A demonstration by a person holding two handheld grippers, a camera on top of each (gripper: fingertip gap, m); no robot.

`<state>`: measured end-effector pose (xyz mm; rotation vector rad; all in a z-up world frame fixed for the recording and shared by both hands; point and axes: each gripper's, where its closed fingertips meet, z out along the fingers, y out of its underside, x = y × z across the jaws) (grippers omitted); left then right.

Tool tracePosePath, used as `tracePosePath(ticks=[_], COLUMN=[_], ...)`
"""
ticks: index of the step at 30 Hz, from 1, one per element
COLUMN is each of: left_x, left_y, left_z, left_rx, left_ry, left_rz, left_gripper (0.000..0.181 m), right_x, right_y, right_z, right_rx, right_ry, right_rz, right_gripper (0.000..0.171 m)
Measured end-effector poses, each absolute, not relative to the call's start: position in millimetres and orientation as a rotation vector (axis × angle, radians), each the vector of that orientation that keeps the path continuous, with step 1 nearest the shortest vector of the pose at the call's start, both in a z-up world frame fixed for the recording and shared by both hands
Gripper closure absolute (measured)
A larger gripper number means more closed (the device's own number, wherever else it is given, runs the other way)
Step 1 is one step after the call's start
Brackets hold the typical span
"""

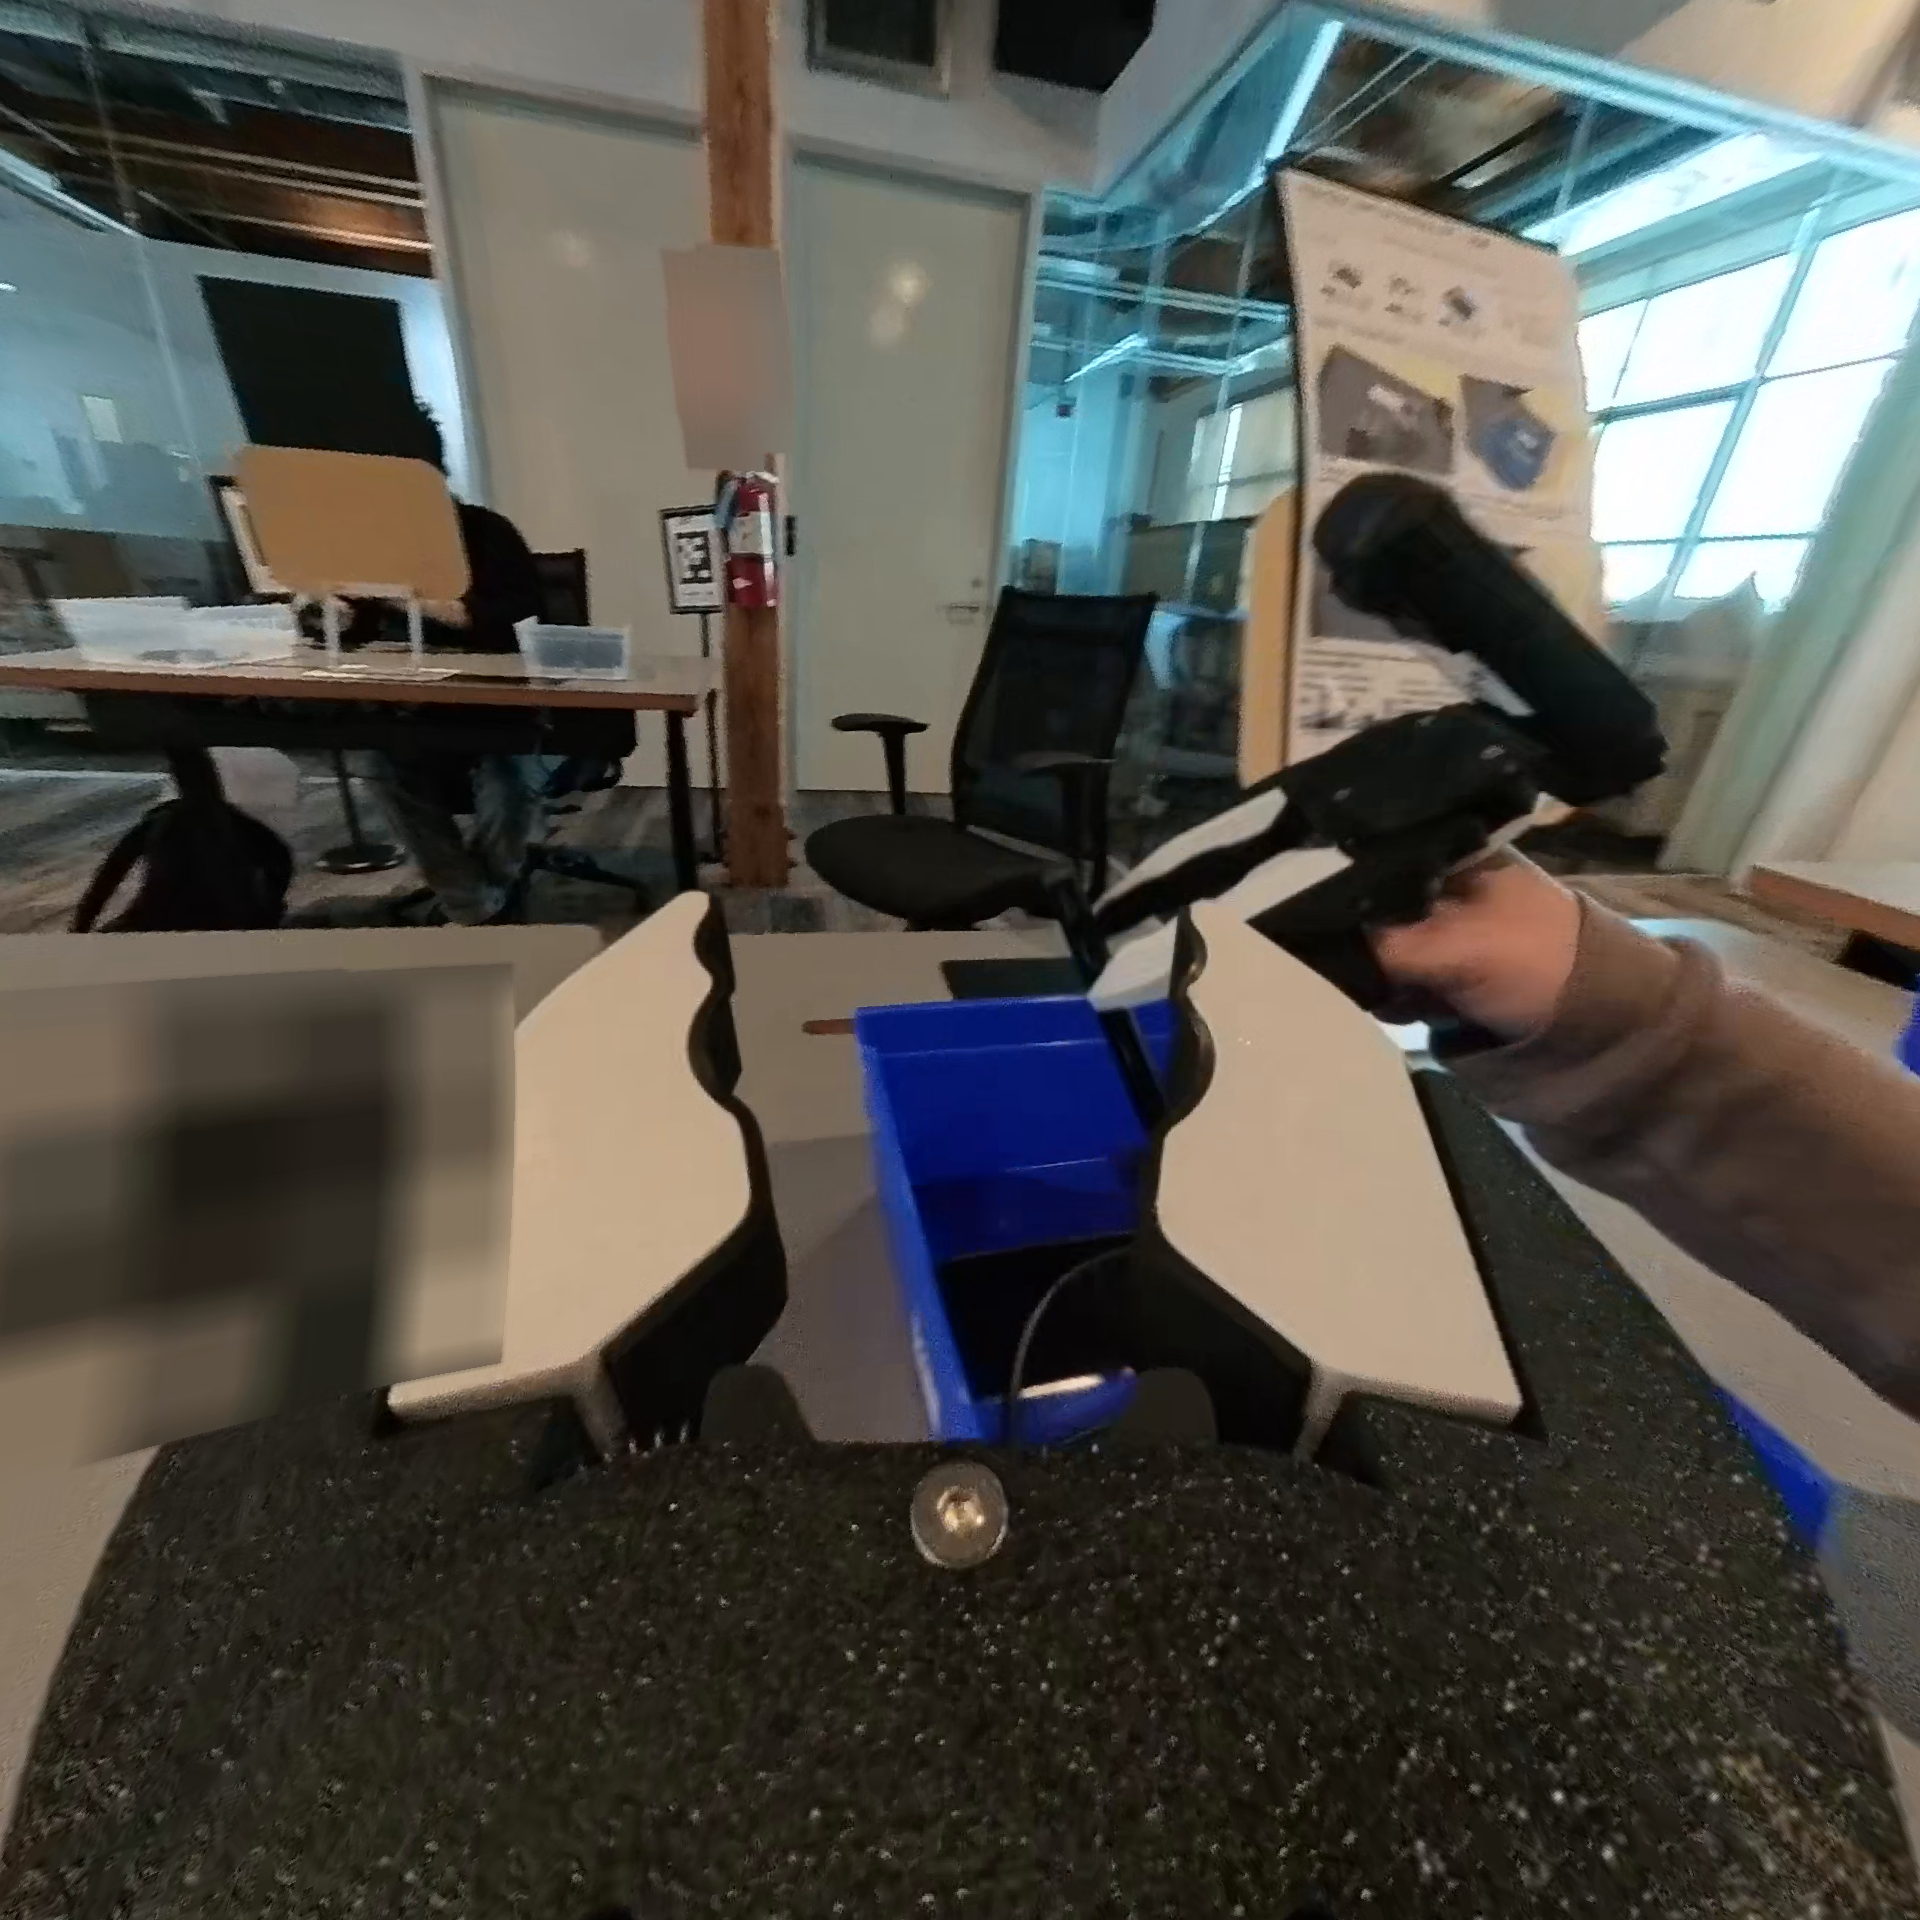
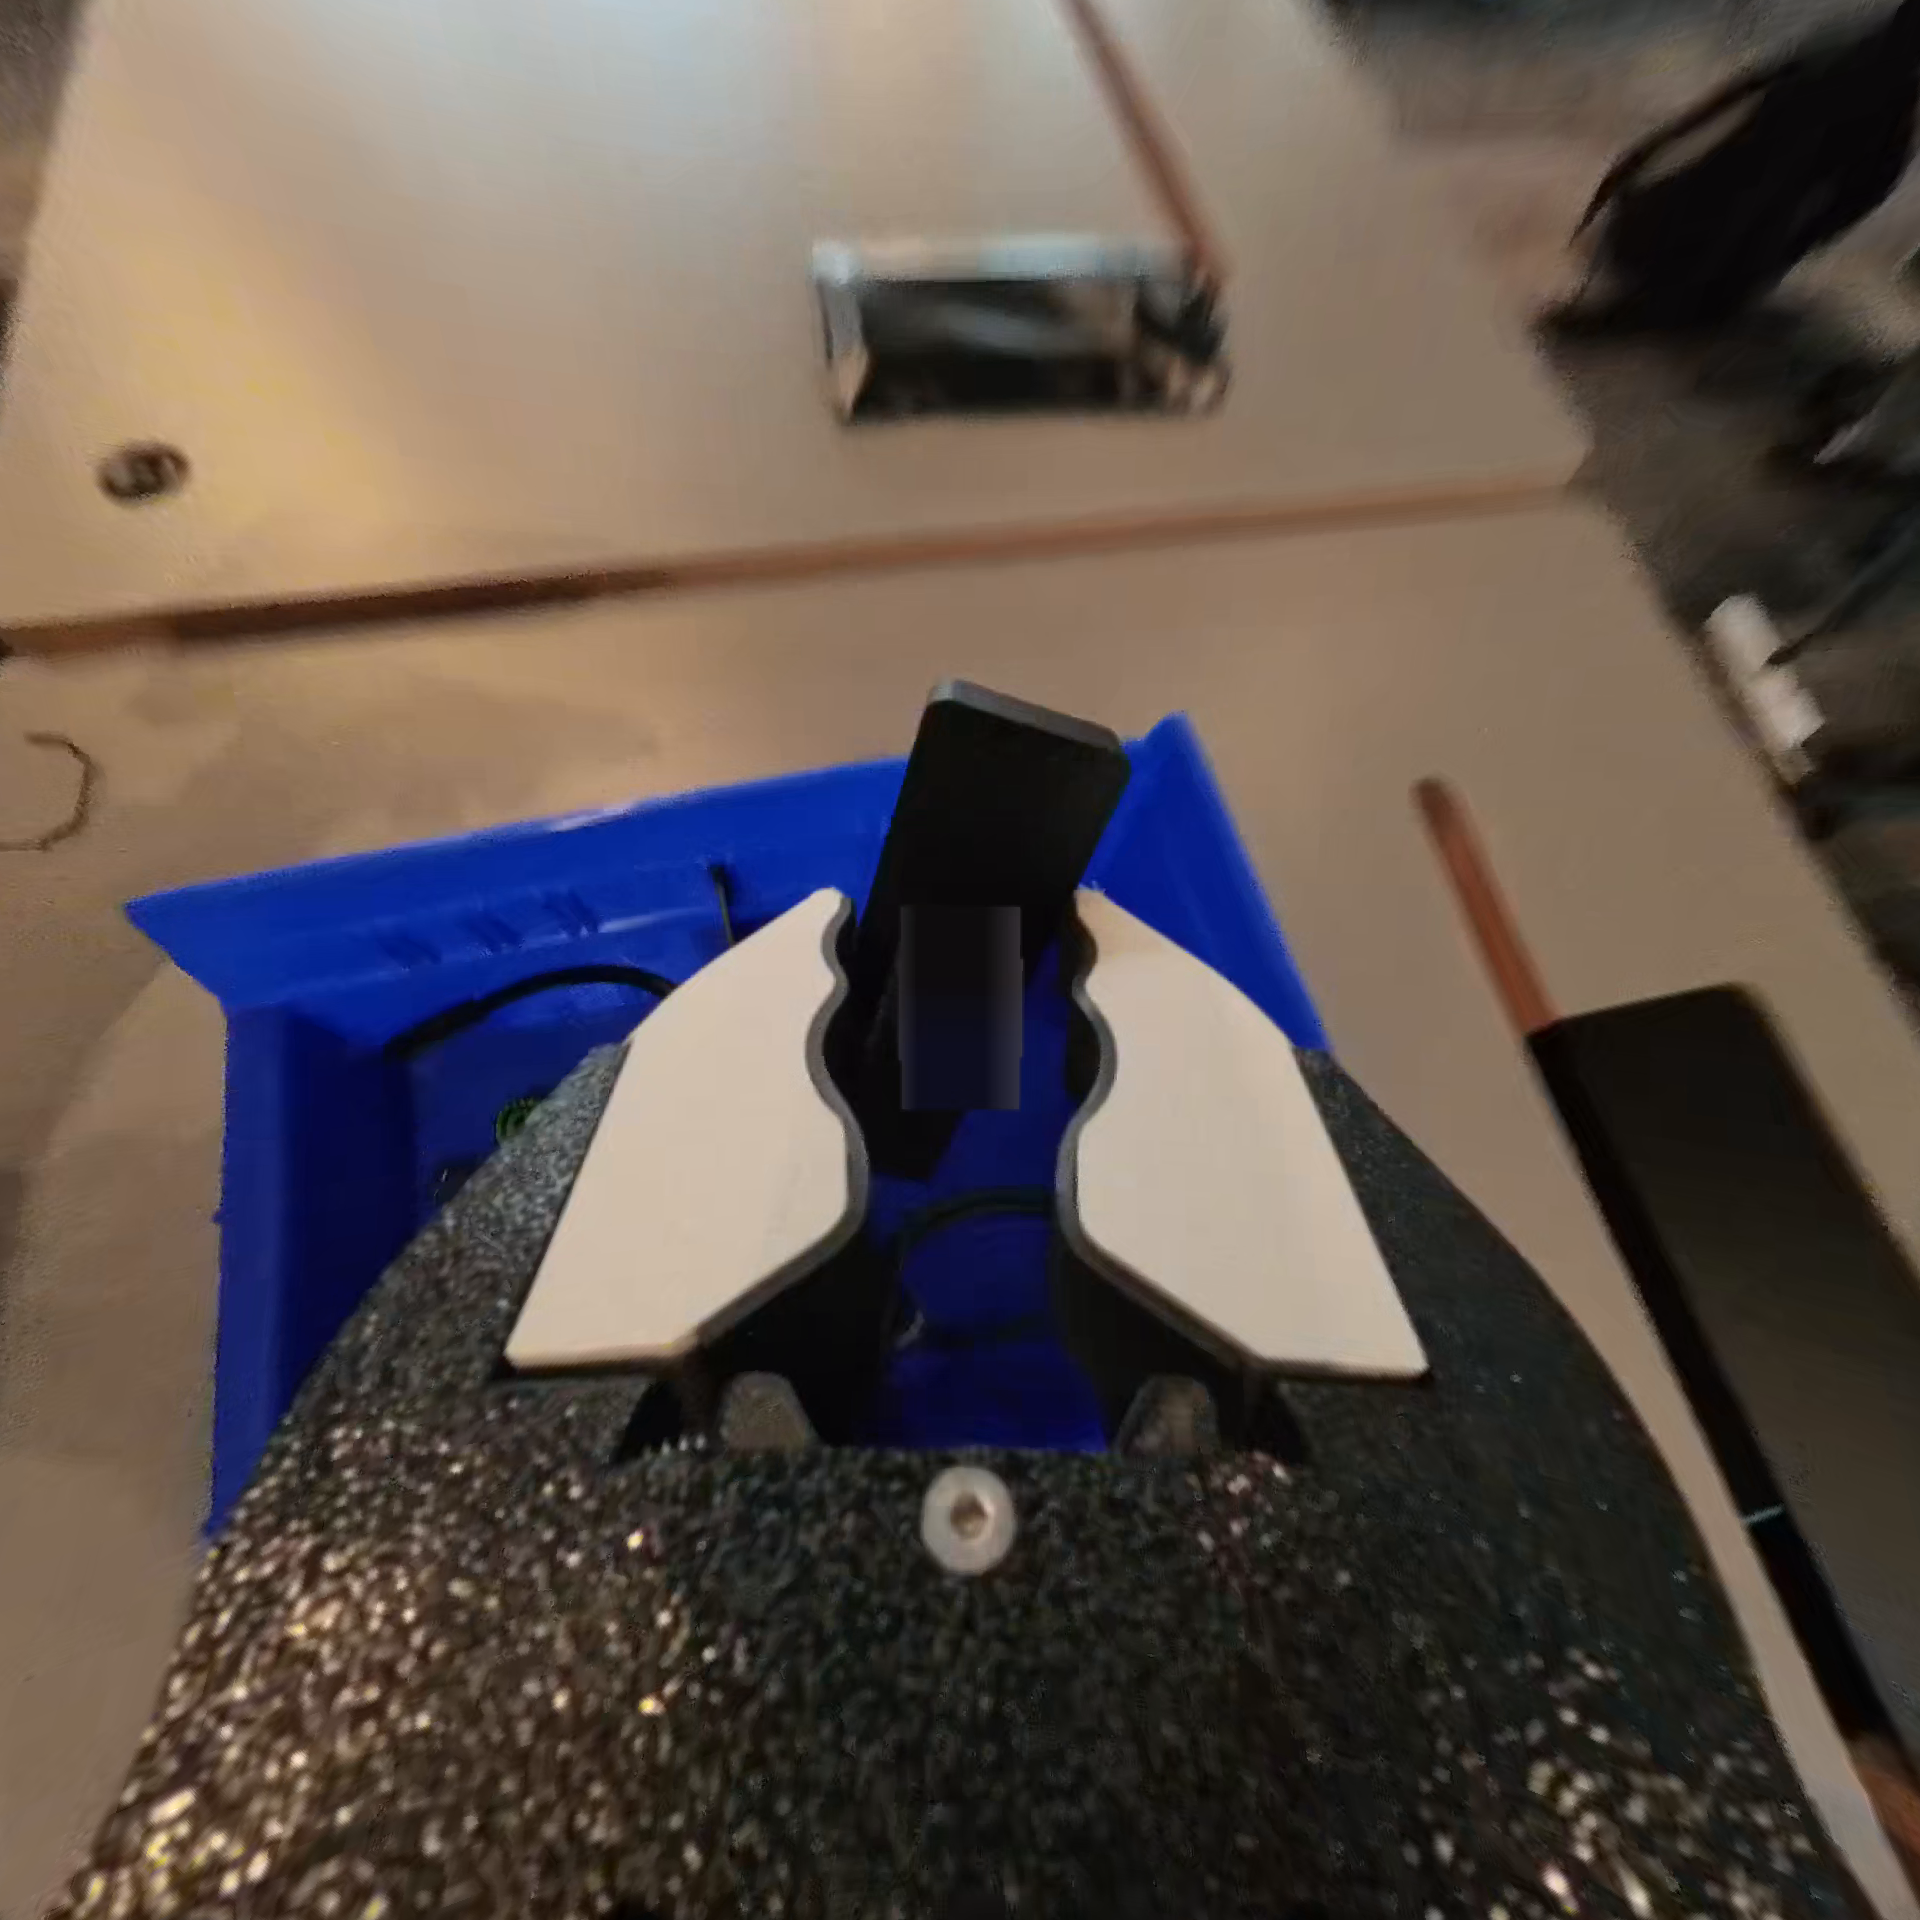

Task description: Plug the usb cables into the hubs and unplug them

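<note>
Table (image 2: 520,312) first: pale top, a seam across it, a metal-rimmed cable slot (image 2: 1018,332) at 12 o'clock in the right wrist view. A flat black slab (image 2: 1745,1247) lies at 3 o'clock of the bin, apart from it. Blue bin (image 2: 312,1091) sits on the table under both my tools; in the left wrist view its open mouth (image 1: 997,1122) fills the gap between my fingers. My right gripper (image 2: 961,997) is tipped down into the bin, fingers narrowed on a black hub (image 2: 997,810) that stands on end, its top poking past the far wall at 12 o'clock. Pads look to touch its sides, though blur keeps me from swearing to a firm grip. My left gripper (image 1: 951,1049) hangs wide, holding nothing, above the bin's near end. Seen from there, my right hand (image 1: 1455,966) brings its tool in from 2 o'clock. Thin black cable (image 2: 520,987) loops along the bin floor; a pale plug end (image 1: 1060,1387) lies at 6 o'clock in the left view. Risks, my guess: the hub is pinched low, so it may pivot or slip when lifted; the trailing cable may snag the wall and drag the bin; my left fingers, coming down for the plug, could knock the right tool.
</note>
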<state>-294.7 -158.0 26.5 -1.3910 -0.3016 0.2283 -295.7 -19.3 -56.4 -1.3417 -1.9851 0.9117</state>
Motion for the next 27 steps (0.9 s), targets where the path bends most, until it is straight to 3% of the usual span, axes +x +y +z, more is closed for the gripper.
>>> tracePosePath(ticks=[1,9,16,27], left_x=[-288,-222,-149,-41], left_y=[-153,-112,-84,4], left_z=[28,36,45,58], left_rx=[-1.385,-1.385,-1.338,-1.397], left_ry=[-0.28,-0.044,0.145,0.272], left_rz=[0.204,0.078,0.112,0.118], left_gripper=[0.101,0.099,0.105,0.124], right_x=[-288,-204,-126,-45], right_y=[-18,-29,-29,2], right_z=[-41,53,103,111], right_rx=[-1.279,-0.787,-0.687,-0.776], right_ry=[-1.922,-1.532,-1.374,-1.268], right_rz=[0.957,1.135,1.246,1.207], right_gripper=[0.135,0.135,0.135,0.136])
